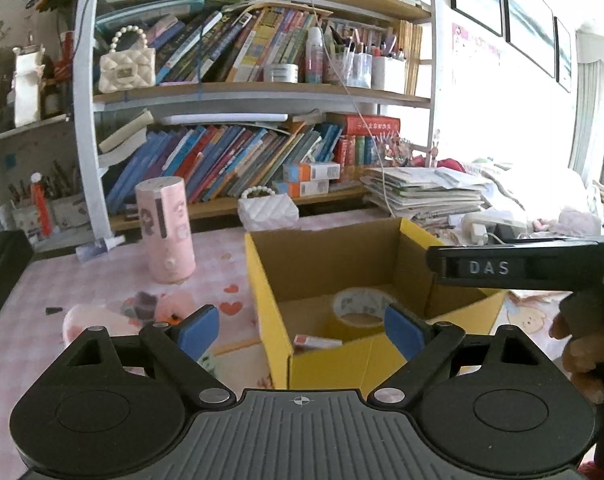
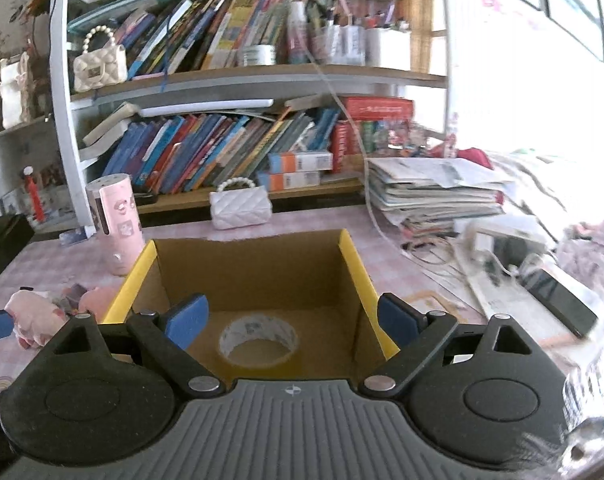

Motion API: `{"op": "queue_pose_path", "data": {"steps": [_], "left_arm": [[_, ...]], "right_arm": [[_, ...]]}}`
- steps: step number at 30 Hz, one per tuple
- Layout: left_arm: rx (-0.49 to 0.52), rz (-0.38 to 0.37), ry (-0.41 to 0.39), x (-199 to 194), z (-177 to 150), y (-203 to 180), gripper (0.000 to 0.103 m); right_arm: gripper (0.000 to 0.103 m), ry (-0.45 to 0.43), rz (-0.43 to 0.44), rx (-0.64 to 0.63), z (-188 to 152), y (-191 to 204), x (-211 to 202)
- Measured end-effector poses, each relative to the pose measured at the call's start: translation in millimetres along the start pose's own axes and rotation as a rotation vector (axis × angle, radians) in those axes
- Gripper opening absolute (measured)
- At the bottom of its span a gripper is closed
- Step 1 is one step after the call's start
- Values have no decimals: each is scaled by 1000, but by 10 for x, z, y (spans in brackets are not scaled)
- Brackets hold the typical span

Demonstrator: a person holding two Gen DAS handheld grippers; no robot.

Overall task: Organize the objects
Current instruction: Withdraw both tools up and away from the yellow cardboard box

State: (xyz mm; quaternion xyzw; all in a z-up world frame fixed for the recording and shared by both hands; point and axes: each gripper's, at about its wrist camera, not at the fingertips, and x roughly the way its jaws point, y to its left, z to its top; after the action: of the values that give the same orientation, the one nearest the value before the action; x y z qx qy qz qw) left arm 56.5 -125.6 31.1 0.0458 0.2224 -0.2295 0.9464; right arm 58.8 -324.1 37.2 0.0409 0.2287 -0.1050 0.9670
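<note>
While both tools gape, one tape roll (image 2: 258, 340), one box (image 2: 347, 256).

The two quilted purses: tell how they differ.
The shelf purse is cream with a dark clasp; the table purse is plain white. The shelf purse stands upright on the bookshelf, pearl handle raised; the table purse sits on the table behind the box. Both are quilted with pearl handles.

The left black two-finger gripper with blue pads (image 1: 302, 330) was spread wide and held nothing. The right black two-finger gripper with blue pads (image 2: 292, 322) likewise stood wide apart, empty, pointing forward.
</note>
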Motion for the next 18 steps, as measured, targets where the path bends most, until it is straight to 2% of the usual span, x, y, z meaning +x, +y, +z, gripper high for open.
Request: {"op": "queue_pose_path", "data": {"steps": [7,18], "left_arm": [[-18,19,46,-273,-216,191,92],[-4,79,164,-593,-576,422,92]], "right_arm": [[91,39,-68,9,-301,219,-319],[90,140,-61,-17,-822,603,-631]]}}
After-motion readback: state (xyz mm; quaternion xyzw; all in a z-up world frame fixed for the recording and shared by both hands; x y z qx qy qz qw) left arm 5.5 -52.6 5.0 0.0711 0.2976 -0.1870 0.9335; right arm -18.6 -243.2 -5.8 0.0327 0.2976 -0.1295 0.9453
